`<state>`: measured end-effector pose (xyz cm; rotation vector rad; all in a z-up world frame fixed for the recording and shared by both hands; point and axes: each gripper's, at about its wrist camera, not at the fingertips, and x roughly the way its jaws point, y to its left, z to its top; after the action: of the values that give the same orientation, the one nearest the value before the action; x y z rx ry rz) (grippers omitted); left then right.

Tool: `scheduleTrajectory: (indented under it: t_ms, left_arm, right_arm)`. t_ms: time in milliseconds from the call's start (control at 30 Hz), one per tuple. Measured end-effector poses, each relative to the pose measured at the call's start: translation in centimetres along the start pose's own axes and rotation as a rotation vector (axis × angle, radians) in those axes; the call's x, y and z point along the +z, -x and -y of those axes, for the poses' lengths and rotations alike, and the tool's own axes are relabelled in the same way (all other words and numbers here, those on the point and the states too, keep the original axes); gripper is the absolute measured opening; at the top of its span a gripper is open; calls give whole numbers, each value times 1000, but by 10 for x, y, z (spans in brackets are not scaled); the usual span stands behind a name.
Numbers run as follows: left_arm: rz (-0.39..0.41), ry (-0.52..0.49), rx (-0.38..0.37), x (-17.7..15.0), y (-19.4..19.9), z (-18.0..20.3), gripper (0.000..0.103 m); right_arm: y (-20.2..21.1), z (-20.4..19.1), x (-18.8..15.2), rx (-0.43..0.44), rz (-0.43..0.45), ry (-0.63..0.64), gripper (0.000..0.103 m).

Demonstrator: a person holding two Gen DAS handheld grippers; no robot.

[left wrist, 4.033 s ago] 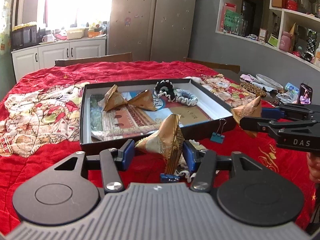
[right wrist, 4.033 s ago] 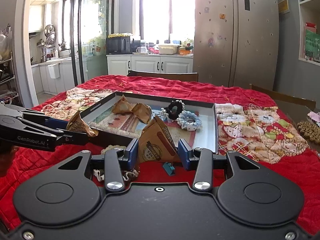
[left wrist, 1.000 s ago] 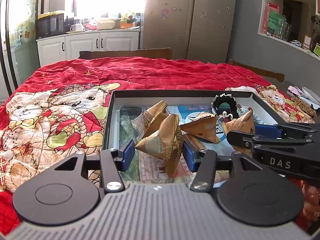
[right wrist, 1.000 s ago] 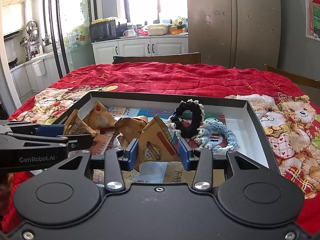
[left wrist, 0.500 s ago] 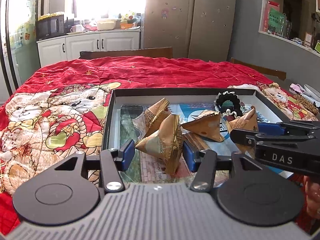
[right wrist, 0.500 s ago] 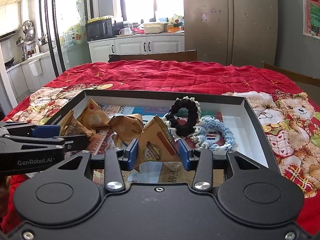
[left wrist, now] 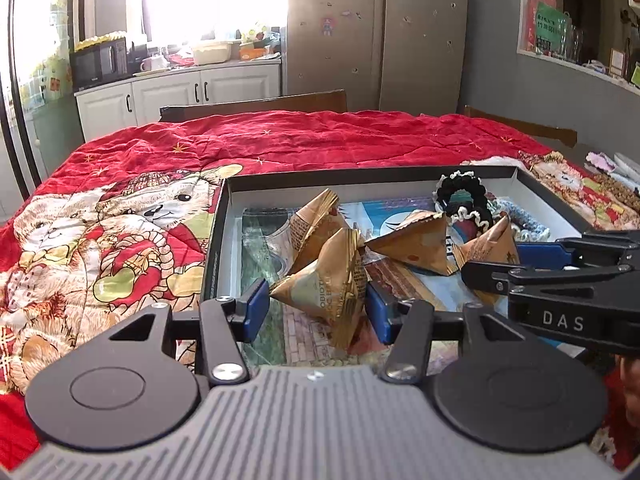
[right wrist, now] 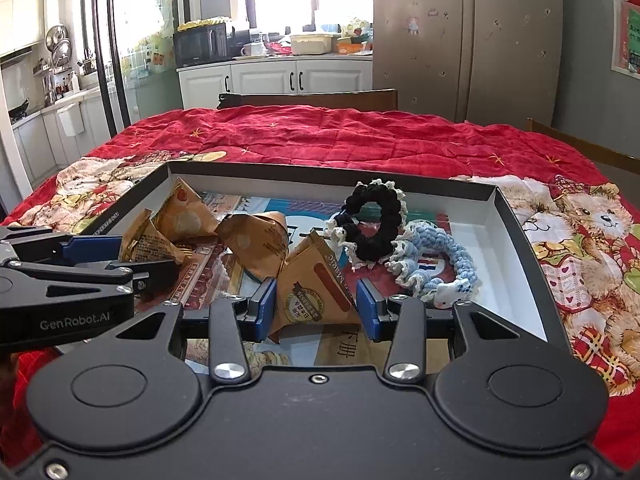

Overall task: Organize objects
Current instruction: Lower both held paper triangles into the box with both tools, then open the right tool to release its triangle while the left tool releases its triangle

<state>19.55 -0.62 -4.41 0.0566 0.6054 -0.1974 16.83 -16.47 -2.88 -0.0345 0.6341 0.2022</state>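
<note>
- The left gripper (left wrist: 316, 306) is held low over the near edge of the shallow box (left wrist: 215, 256), pointing toward 12 o'clock; its blue pads are closed against the sides of a triangular gold-brown packet (left wrist: 330, 284).
- The right gripper (right wrist: 316, 304) is held level alongside, also over the box's near part; its blue pads are clamped on a second triangular packet (right wrist: 314, 292) bearing a round gold seal and a red stripe.
- In the left wrist view, the right gripper is seen entering from 3 o'clock with its packet at the tips; in the right wrist view, the left gripper (right wrist: 156, 258) is seen entering from 9 o'clock.
- Both held packets are creased, tetrahedron-shaped paper pouches, kept just above the printed sheet lining the box floor.
- Two more packets of the same kind (left wrist: 316, 220) (left wrist: 416, 242) are seen lying inside the box, beyond the held ones.
- A black crocheted scrunchie (right wrist: 378, 220) with a white frill is leaning at 1 o'clock, touching a pale blue crocheted scrunchie (right wrist: 436, 264).
- The box is set on a red bear-print quilt (right wrist: 320, 136).
- Compared with four seconds ago, both packets have been carried from over the quilt in front of the box to over its interior; over the last second little change is seen.
</note>
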Motion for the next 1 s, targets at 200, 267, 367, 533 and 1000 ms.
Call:
scheduleTrajectory:
  t_ms: [200, 267, 367, 533, 1000]
  left_arm:
    - [2, -39, 28, -2, -2, 5, 57]
    - [4, -50, 34, -3, -2, 7, 57]
    - [7, -61, 40, -3, -2, 8, 58]
    - [12, -69, 36, -3, -2, 9, 63]
    - [39, -73, 7, -3, 3, 12, 78]
  right_arm:
    - [-1, -2, 0, -4, -1, 13, 42]
    - [-1, -3, -1, -5, 0, 19, 42]
    - [-1, -4, -1, -7, 1, 24, 42]
    - [-1, -4, -1, -9, 4, 26, 43]
    - [9, -5, 1, -19, 48, 37, 47]
